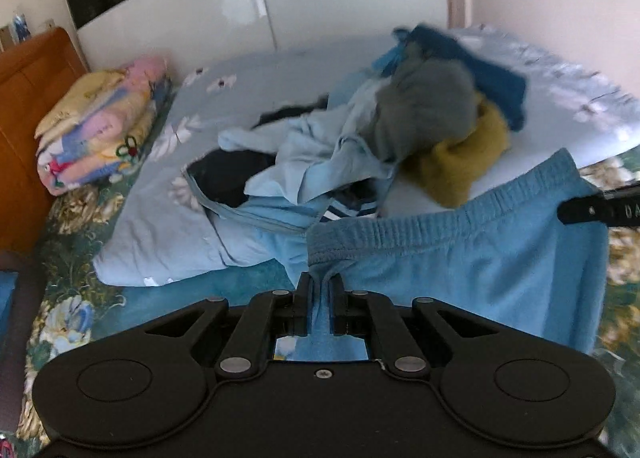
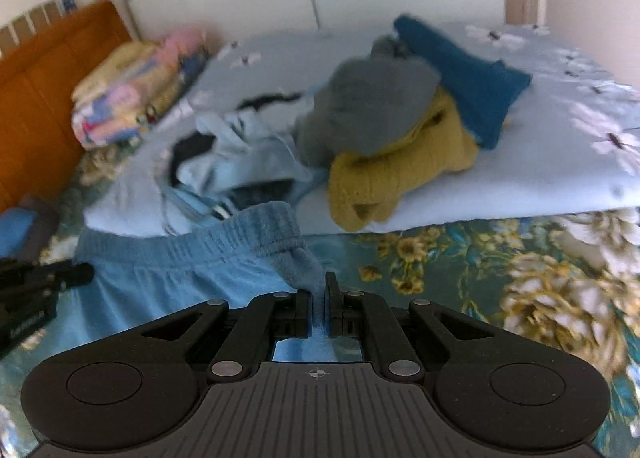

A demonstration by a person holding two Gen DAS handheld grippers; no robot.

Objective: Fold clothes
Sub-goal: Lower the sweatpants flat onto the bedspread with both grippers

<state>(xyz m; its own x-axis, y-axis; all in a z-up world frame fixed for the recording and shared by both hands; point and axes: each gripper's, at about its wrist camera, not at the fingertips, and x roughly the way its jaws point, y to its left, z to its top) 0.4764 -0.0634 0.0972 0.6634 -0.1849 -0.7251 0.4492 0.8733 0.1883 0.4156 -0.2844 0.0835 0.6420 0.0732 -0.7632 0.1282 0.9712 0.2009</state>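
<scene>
- Left wrist view: the left gripper (image 1: pixel 321 290) is closed on one end of the elastic waistband of the light blue shorts (image 1: pixel 480 258), the cloth bunched between its fingers.
- The shorts hang spread across the near part of the bed (image 1: pixel 72 270), whose floral cover shows bare at the near left and along the right edge.
- The tip of the right gripper (image 1: pixel 600 210) comes in from the right edge of the view and meets the far end of the waistband.
- Beyond the shorts lies one pale blue flowered quilt (image 1: pixel 160 218), carrying the unfolded heap: one grey garment (image 1: pixel 424 114), one mustard knit (image 1: pixel 464 162), one dark teal piece (image 1: pixel 492 74), and one pale blue shirt (image 1: pixel 320 154) over dark cloth.
- One stack of folded blankets (image 1: pixel 96 130) sits at the far left corner against the orange headboard (image 1: pixel 28 118); a white wardrobe (image 1: pixel 240 10) closes the far side.
- Right wrist view: the right gripper (image 2: pixel 319 298) is clamped on the other waistband end of the shorts (image 2: pixel 180 274).
- The left gripper (image 2: pixel 36 290) shows at the left edge of the view.
- This view alone shows a broad bare stretch of bed (image 2: pixel 520 290) at the near right, and the quilt's near edge (image 2: pixel 480 214) running clear of the heap.
</scene>
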